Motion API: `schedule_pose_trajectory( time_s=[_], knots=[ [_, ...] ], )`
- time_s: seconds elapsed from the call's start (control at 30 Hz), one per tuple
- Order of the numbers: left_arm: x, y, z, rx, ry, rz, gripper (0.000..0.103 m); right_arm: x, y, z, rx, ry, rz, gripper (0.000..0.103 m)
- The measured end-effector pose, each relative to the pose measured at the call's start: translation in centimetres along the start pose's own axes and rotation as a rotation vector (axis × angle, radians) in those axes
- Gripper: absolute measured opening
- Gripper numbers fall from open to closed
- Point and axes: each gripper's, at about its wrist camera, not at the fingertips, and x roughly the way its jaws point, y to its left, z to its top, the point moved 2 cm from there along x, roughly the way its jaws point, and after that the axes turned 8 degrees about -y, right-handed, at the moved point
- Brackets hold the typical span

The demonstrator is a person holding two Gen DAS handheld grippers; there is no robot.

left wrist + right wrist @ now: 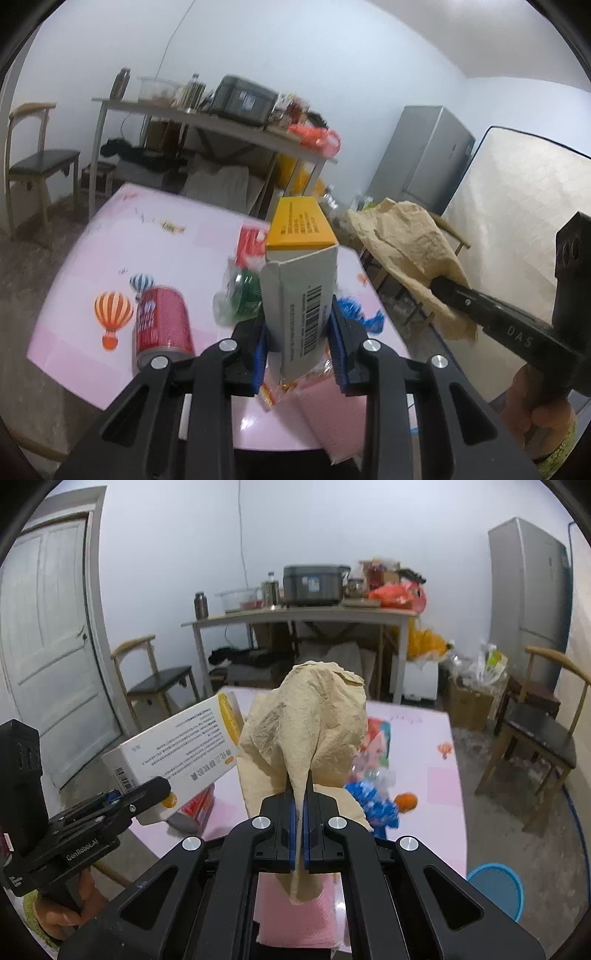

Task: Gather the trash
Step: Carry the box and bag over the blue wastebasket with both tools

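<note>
From the left wrist, a pink counter [85,295] carries a red can [162,325] while the left gripper [300,336] clamps a box [301,280] above it; from the right wrist, the right gripper [299,812] pinches crumpled brown paper [306,731] over the counter's near edge.

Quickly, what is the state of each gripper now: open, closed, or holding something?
Left gripper: closed on the white and yellow carton box.
Right gripper: closed on the crumpled brown paper.

Both wrist views look close along their tongs, sharing the pink table [92,266] [436,746] and far shelf-table [221,122] [295,614].
</note>
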Motion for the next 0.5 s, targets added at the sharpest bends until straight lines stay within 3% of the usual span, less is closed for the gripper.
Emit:
schedule_pose_trajectory(
  time_s=[0.27,0.5],
  knots=[
    [0.8,-3.5,2.4,0.017,-0.01,-0.127,0.027,-2.9,-2.9,0.8,0.042,-0.077,-0.075,0.002],
    [5.8,-8.9,2.7,0.014,0.18,-0.338,0.027,-6.2,-8.6,-1.0,0.166,-0.103,-0.234,0.002]
  ],
)
